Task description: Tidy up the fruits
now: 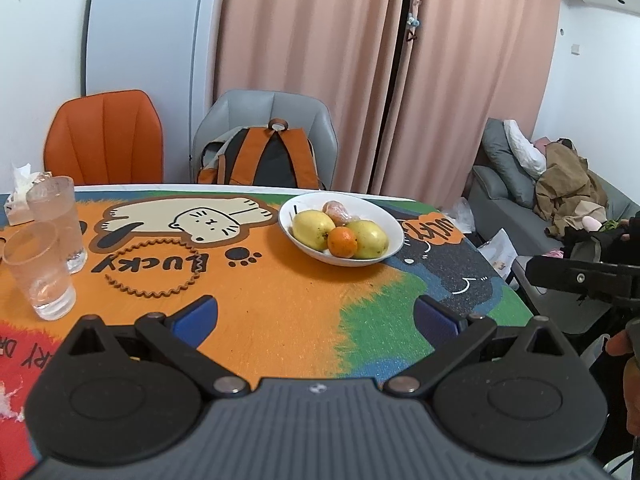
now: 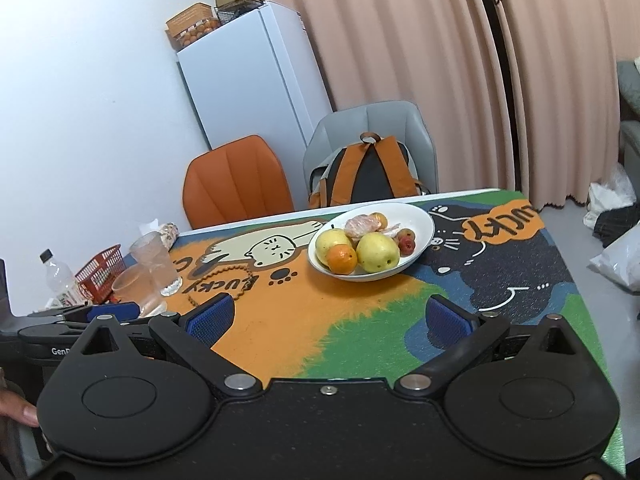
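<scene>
A white bowl (image 1: pixel 390 224) stands on the far side of the table and holds two yellow pears (image 1: pixel 313 229), an orange (image 1: pixel 342 241) and a peeled mandarin (image 1: pixel 337 211). The right wrist view shows the same bowl (image 2: pixel 424 220) with the pears (image 2: pixel 377 252), the orange (image 2: pixel 341 259), small red fruits (image 2: pixel 406 240) and a small brown fruit (image 2: pixel 378 220). My left gripper (image 1: pixel 316 316) is open and empty, well short of the bowl. My right gripper (image 2: pixel 330 318) is open and empty, also short of the bowl.
Two clear glasses (image 1: pixel 38 268) stand at the table's left. A red basket (image 2: pixel 100 272) and a plastic bottle (image 2: pixel 58 280) stand beyond them. An orange chair (image 1: pixel 104 136) and a grey chair with a backpack (image 1: pixel 262 156) are behind the table. A sofa (image 1: pixel 520 200) is to the right.
</scene>
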### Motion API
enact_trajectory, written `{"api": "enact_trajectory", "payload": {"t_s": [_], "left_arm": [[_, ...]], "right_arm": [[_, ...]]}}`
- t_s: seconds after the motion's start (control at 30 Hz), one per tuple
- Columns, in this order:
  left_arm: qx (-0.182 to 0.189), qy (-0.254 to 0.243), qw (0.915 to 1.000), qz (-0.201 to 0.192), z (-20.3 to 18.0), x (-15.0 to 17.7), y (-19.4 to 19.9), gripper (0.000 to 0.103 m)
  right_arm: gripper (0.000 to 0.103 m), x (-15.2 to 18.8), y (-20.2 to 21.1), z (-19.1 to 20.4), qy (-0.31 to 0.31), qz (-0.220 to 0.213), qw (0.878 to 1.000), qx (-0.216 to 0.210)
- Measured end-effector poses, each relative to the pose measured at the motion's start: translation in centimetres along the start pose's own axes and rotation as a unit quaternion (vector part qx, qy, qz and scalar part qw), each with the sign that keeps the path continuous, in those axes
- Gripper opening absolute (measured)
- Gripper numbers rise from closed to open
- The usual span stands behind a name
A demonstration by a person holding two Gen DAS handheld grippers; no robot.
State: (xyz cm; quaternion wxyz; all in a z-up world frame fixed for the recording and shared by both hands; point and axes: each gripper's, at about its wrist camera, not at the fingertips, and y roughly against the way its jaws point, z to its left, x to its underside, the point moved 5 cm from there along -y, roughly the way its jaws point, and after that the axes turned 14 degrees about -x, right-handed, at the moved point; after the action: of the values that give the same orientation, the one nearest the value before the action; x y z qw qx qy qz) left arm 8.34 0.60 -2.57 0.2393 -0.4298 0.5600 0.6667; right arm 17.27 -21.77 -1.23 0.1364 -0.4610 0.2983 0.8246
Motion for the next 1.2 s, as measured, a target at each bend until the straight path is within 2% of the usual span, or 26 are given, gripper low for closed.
{"api": "enact_trajectory", "payload": {"t_s": [0.53, 1.2], "left_arm": [[-0.009, 0.01, 0.9999, -0.005, 1.3, -0.3, 1.4, 0.103], [-0.005, 0.008, 1.0, -0.001, 1.1, -0.1, 1.6, 0.103]], "right_arm": [[0.103, 0.0, 0.0, 2.0, 0.015, 0.01, 1.0, -0.008], [0.103, 0.2, 0.0, 2.2, 0.017, 0.014, 1.0, -0.003]]}}
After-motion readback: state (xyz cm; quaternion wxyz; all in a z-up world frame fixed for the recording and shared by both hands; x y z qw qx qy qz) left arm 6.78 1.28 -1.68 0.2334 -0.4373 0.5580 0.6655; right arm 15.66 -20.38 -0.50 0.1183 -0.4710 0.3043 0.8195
